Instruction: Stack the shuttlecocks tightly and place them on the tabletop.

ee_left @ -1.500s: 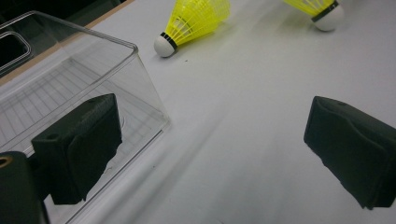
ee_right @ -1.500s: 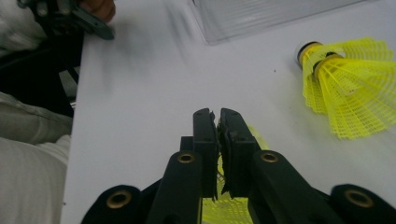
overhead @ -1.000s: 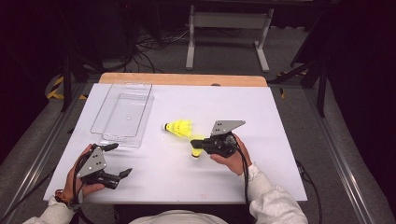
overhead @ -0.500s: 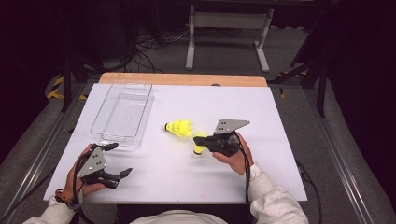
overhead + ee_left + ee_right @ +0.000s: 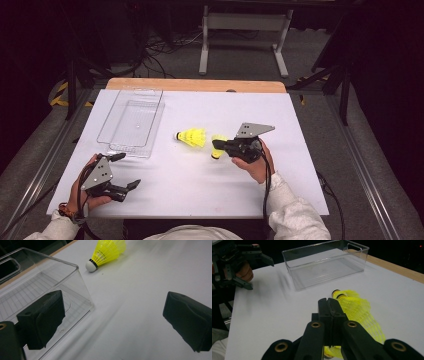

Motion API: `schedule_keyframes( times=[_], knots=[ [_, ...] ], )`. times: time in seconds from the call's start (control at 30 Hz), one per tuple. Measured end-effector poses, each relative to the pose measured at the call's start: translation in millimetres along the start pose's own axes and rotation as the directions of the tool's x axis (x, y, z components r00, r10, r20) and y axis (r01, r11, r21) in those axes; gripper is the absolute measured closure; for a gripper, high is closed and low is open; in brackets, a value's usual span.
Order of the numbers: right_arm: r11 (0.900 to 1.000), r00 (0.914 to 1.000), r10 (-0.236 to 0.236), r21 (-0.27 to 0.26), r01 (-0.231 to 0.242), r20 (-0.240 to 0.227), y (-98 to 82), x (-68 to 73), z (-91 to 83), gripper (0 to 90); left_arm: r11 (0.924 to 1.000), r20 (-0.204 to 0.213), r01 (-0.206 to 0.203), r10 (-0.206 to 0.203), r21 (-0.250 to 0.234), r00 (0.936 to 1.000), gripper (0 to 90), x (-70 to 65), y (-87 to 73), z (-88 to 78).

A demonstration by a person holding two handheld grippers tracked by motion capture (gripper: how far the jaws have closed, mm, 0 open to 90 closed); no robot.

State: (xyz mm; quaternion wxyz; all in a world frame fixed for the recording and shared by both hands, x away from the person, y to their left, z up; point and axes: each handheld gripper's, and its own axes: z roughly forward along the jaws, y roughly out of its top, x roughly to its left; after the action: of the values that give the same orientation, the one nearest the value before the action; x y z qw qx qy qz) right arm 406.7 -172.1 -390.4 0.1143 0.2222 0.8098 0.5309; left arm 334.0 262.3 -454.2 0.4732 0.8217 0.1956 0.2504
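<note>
1. High view: the right tool [image 5: 216, 146] sits right of the surface's [image 5: 300, 150] middle, jaws pressed together on the skirt of a yellow plastic-mesh shuttlecock [image 5: 218, 141]. A second yellow shuttlecock with a white cork tip [image 5: 191, 137] lies just left of it, free on the surface. The clear, empty plastic bin [image 5: 131, 123] stands towards the far-left corner. The left tool [image 5: 125, 172] rests near the near-left corner, jaws spread, holding nothing.

2. Left gripper view: the left tool's two black pads [image 5: 42, 318] stand wide apart with bare surface between them. The bin's near corner is just beside the left-hand pad, and the free shuttlecock [image 5: 106, 252] lies beyond, cork end pointing at the bin.

3. Right gripper view: the right tool's jaws meet on the thin mesh of the held shuttlecock [image 5: 358, 312], which sticks out to one side. The bin [image 5: 324, 265] lies ahead, open side up.

4. To do the step well, I would judge: keep the pinch firm but not crushing, lift clear of the neighbouring shuttlecock, carry over the bin's rim, lower inside before releasing.
</note>
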Motion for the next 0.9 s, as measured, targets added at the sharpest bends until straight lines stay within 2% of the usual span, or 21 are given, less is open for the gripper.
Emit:
schedule_keyframes(
  times=[0.37, 0.5, 0.9],
  knots=[
    [1.000, 0.9983, 0.000, -0.022, 0.002, 0.058, -2.1, -2.8, -9.6, 90.0, 0.9997, 0.003, -0.023, 0.023, 0.008, 0.9997, 4.9, -2.6, 2.9, 2.8],
    [1.000, 0.9977, 0.002, -0.030, 0.000, 0.068, -1.7, -4.8, -10.7, 90.0, 0.9999, 0.002, -0.014, 0.014, 0.004, 0.9999, 4.9, -2.0, 1.8, 2.1],
    [0.999, 0.9928, 0.026, -0.045, -0.021, 0.117, -4.3, -12.9, -10.0, 90.0, 0.9997, 0.000, -0.024, 0.024, 0.012, 0.9997, 4.9, -3.0, 2.2, 2.1]
  ],
)
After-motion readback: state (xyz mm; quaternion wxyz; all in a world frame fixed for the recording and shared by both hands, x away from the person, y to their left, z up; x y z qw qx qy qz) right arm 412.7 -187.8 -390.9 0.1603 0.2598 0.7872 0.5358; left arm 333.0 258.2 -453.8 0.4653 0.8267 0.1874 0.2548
